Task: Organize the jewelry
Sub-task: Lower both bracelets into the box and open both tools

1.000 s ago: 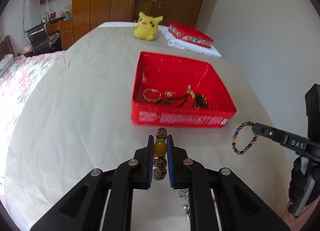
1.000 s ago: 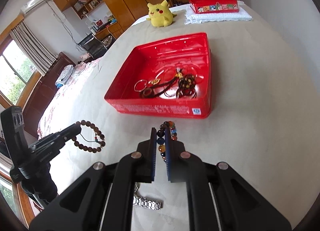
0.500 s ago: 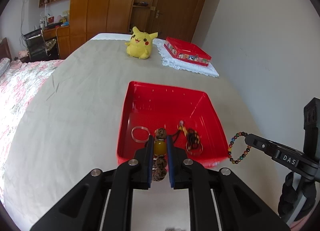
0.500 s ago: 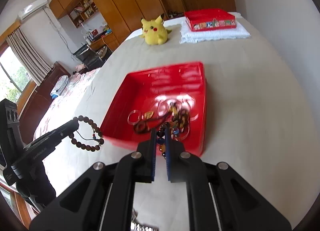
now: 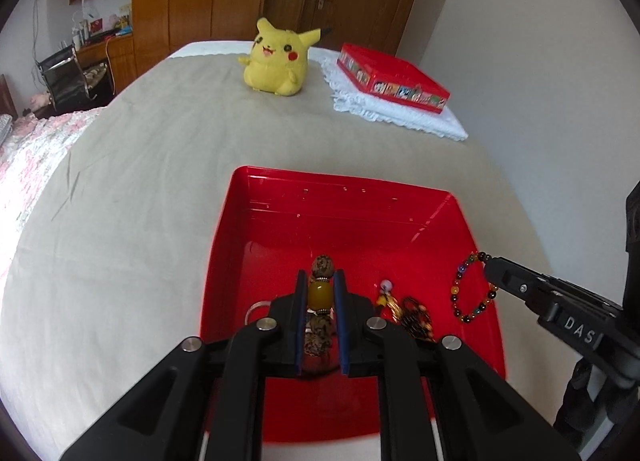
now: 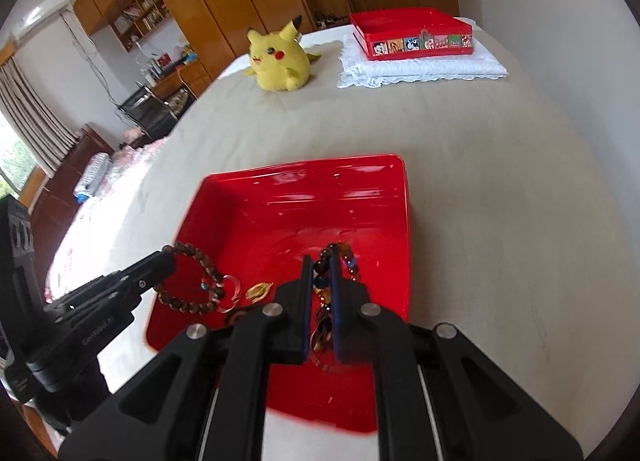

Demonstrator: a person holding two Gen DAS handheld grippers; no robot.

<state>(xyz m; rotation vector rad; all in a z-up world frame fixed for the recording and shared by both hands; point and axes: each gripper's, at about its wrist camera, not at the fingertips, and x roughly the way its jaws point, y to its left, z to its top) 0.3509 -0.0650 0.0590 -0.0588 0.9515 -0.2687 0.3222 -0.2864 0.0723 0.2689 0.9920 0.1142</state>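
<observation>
Both hand-held grippers, left (image 5: 320, 293) and right (image 6: 322, 281), each clamping a bracelet, now over the red tray (image 5: 344, 197)

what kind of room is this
Most likely a bedroom: the red tray sits on a bed with a Pikachu plush, and wooden wardrobes line the far wall.

We hold the left gripper (image 5: 320, 293) above the red tray (image 5: 340, 201), its pads clamped on a brown bead bracelet (image 5: 320, 293) with one amber bead. To its right, our right gripper (image 5: 490, 271) pinches a multicoloured bead bracelet (image 5: 460, 293) over the tray's right side.
</observation>
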